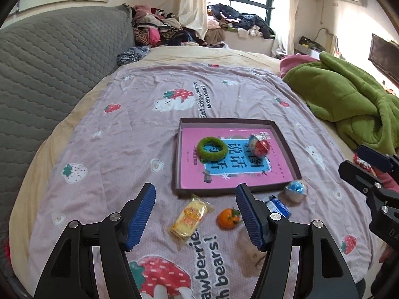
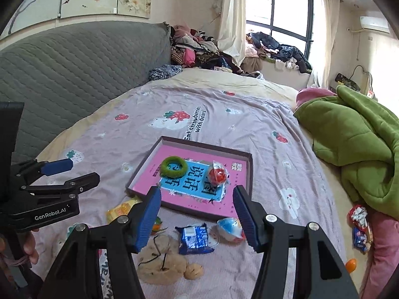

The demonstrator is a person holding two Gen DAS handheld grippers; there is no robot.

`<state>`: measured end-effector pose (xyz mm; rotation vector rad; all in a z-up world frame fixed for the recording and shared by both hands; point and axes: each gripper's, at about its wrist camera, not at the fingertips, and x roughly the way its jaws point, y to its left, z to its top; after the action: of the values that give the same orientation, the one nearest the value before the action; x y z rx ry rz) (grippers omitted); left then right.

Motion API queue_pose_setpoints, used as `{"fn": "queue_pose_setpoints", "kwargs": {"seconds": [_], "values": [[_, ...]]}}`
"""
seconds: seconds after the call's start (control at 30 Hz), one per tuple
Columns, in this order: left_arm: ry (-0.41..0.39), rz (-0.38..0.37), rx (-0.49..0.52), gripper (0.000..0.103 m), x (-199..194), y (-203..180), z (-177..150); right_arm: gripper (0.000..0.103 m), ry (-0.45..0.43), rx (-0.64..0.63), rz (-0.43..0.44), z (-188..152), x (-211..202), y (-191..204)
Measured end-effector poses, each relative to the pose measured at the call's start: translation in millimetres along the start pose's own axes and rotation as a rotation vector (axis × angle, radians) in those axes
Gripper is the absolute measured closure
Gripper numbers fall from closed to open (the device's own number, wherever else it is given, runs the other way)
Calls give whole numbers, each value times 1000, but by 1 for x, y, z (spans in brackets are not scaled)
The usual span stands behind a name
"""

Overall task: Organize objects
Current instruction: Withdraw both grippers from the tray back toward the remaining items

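Note:
A shallow box [image 1: 286,147] [image 2: 249,172] lies on the bed with a pink book inside. On the book rest a green fuzzy ring [image 1: 212,148] [image 2: 173,166] and a red-and-white ball [image 1: 259,145] [image 2: 218,174]. In front of the box lie a yellow snack packet [image 1: 190,218] [image 2: 122,209], a small orange [image 1: 228,218], a blue packet [image 1: 278,205] [image 2: 194,239] and a blue-and-white ball [image 1: 295,189] [image 2: 230,228]. A beige plush [image 2: 162,259] lies nearest. My left gripper [image 1: 195,216] [image 2: 74,172] hangs open and empty above the snack packet. My right gripper [image 2: 197,219] [image 1: 359,159] is open, empty, above the blue packet.
A strawberry-print sheet [image 1: 139,129] covers the bed. A green blanket [image 1: 349,99] [image 2: 361,154] is bunched at the right, a grey headboard [image 1: 49,69] at the left. Wrapped snacks [image 2: 360,226] and another orange item [image 2: 350,265] lie at the right edge. Clothes pile up by the window.

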<state>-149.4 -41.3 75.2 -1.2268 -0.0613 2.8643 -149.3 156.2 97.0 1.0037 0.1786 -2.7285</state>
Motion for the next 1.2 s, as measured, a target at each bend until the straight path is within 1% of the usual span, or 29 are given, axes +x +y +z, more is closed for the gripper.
{"fn": "queue_pose_setpoints", "kwargs": {"seconds": [0.2, 0.43, 0.53, 1.03, 1.2], "values": [[-9, -15, 23, 34, -10, -13, -16, 44, 4, -12, -15, -17, -8, -2], [3, -37, 34, 34, -13, -26, -33, 43, -4, -29, -32, -37, -17, -8], [6, -27, 42, 34, -12, -30, -38, 43, -6, -32, -44, -44, -19, -10], [24, -42, 51, 34, -12, -39, -54, 43, 26, -17, -31, -74, -16, -10], [32, -42, 57, 34, -10, -42, -62, 43, 32, -20, -44, -86, -17, -10]]}}
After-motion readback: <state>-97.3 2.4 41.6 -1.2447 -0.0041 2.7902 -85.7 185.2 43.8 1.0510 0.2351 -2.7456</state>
